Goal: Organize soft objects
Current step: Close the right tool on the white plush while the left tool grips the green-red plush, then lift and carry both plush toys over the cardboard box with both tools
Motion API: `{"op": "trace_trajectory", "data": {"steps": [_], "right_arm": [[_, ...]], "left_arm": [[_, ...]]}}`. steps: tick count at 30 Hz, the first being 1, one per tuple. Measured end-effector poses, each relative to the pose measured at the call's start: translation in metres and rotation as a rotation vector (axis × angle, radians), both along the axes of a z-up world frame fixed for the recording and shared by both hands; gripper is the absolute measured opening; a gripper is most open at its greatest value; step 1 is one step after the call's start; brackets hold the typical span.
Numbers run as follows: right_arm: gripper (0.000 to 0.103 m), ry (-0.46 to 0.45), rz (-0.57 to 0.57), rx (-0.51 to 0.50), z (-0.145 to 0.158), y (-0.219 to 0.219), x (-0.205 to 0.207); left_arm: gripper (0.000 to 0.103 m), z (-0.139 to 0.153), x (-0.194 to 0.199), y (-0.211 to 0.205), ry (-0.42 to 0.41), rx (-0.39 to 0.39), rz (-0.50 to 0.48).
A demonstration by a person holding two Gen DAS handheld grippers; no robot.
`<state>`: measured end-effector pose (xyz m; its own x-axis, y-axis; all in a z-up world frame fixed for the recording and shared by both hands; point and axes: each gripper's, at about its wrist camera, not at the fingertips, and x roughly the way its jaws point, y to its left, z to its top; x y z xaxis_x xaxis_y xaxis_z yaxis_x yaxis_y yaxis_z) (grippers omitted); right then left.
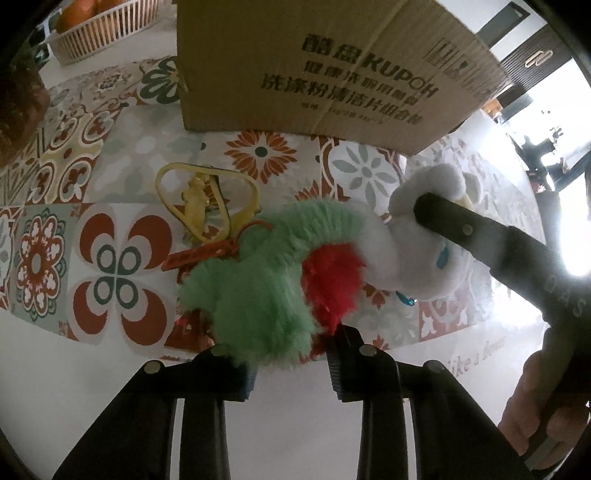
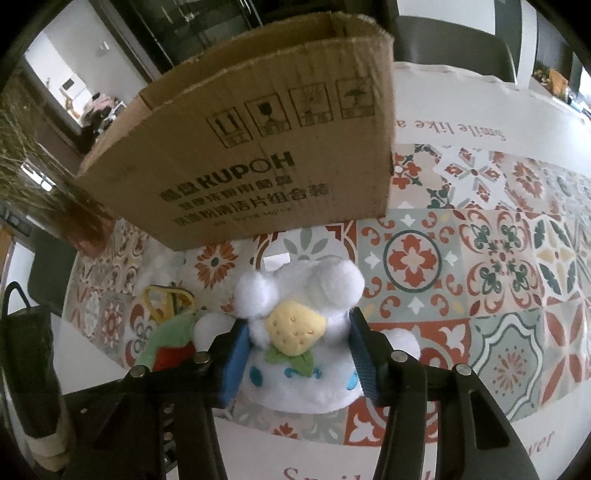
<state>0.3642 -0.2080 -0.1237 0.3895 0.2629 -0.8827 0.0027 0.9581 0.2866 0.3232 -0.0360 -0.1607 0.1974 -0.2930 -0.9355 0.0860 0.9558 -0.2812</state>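
Observation:
A green and red fluffy plush [image 1: 266,280] lies on the patterned tablecloth, its near end between my left gripper's [image 1: 291,369] jaws, which close on it. It shows in the right wrist view [image 2: 166,343] at the left. A white plush [image 2: 299,332] with a yellow strawberry sits between my right gripper's [image 2: 295,365] blue pads, which press its sides. The white plush [image 1: 410,236] and the right gripper's finger [image 1: 461,225] show in the left wrist view. An open cardboard box [image 2: 258,155] stands just behind both toys; it also shows in the left wrist view [image 1: 332,66].
A yellow plastic loop toy [image 1: 203,199] and a red tag [image 1: 199,254] lie left of the green plush. A wicker basket [image 1: 99,29] with oranges stands at the far left. A brown object [image 1: 18,110] sits at the left edge.

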Motion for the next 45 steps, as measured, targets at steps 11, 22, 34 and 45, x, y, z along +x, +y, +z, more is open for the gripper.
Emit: {"op": "trace_trajectory", "data": {"steps": [11,22,34,45], "right_arm": [[0.052,-0.076,-0.045,-0.004,0.028,-0.007,-0.026],[0.052,-0.094,-0.054,-0.009,0.034,-0.008,-0.038],[0.052,-0.071,-0.073,-0.024,0.024,-0.022,-0.040],[0.052,-0.054,-0.067,-0.034,0.015,-0.020,-0.035]], "left_arm": [[0.024,0.043,-0.022,0.007,-0.114,0.003,-0.006],[0.016,0.034,-0.020,-0.022,-0.084,-0.031,-0.042],[0.044,0.013,-0.013,-0.045,-0.081,0.042,-0.080],[0.044,-0.004,-0.003,-0.050,-0.088,0.096,-0.090]]}}
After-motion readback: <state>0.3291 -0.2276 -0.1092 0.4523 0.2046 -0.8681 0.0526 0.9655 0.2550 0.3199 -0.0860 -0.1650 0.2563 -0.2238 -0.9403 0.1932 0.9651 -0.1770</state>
